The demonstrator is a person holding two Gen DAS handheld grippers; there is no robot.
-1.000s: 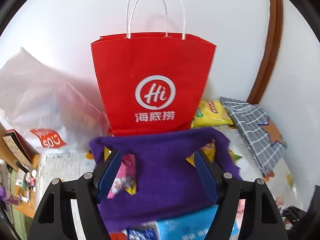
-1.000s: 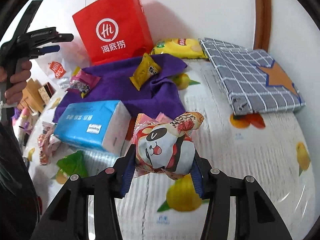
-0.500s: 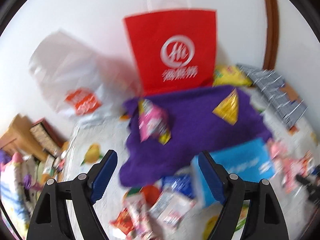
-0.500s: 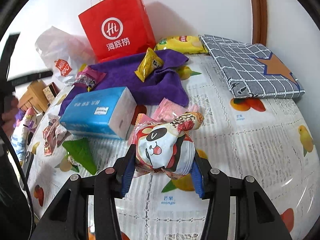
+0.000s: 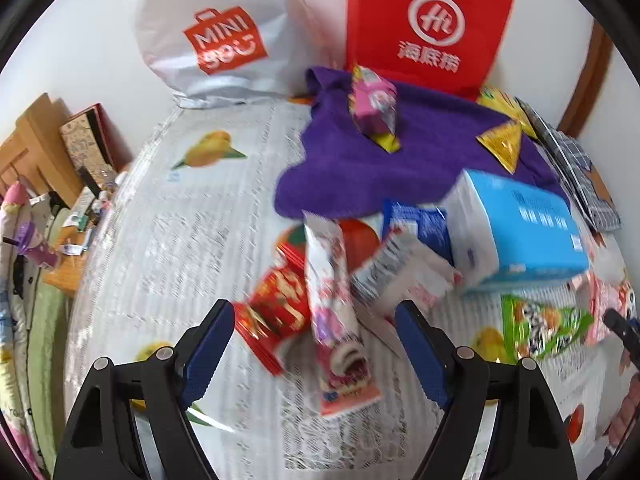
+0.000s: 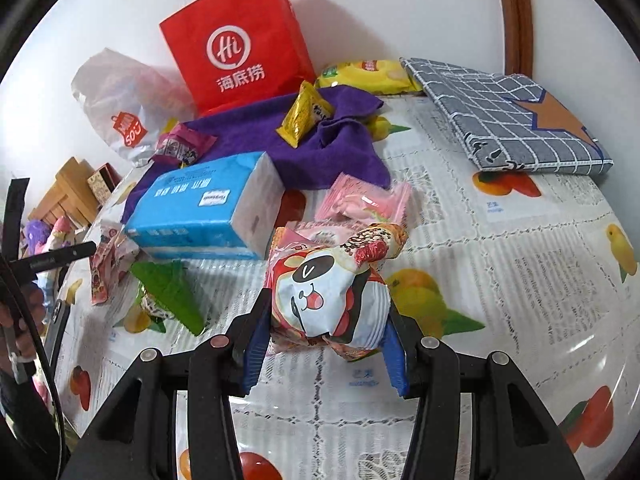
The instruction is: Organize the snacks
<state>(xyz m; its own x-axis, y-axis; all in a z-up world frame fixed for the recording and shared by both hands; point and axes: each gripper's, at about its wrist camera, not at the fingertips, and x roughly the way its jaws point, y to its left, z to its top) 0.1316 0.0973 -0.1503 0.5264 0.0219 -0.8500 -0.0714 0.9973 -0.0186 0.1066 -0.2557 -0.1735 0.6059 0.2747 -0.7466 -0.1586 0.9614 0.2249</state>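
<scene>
My left gripper (image 5: 314,312) hangs open just above a heap of snacks, and its pads touch nothing. Under it lie a red packet (image 5: 276,312), a long white-and-pink packet (image 5: 334,320) and a white-and-blue packet (image 5: 404,272). My right gripper (image 6: 326,308) is shut on a puffy panda-face snack bag (image 6: 332,292), held a little above the tablecloth. A pink packet (image 5: 374,104) and a yellow triangular packet (image 6: 304,116) rest on the purple cloth (image 6: 320,148). Two pink packets (image 6: 364,200) and a green packet (image 6: 168,288) lie near the blue tissue pack (image 6: 208,208).
A red paper bag (image 6: 236,48) and a white plastic bag (image 5: 224,32) stand against the back wall. A yellow chip bag (image 6: 368,76) and a folded grey checked cloth (image 6: 508,116) lie at the back right. Beyond the table's left edge is a cluttered wooden shelf (image 5: 36,148).
My left gripper has swung down and away from the red paper bag and now hangs over the snack heap, its jaws a little wider. My right gripper still holds the panda bag and has shifted slightly.
</scene>
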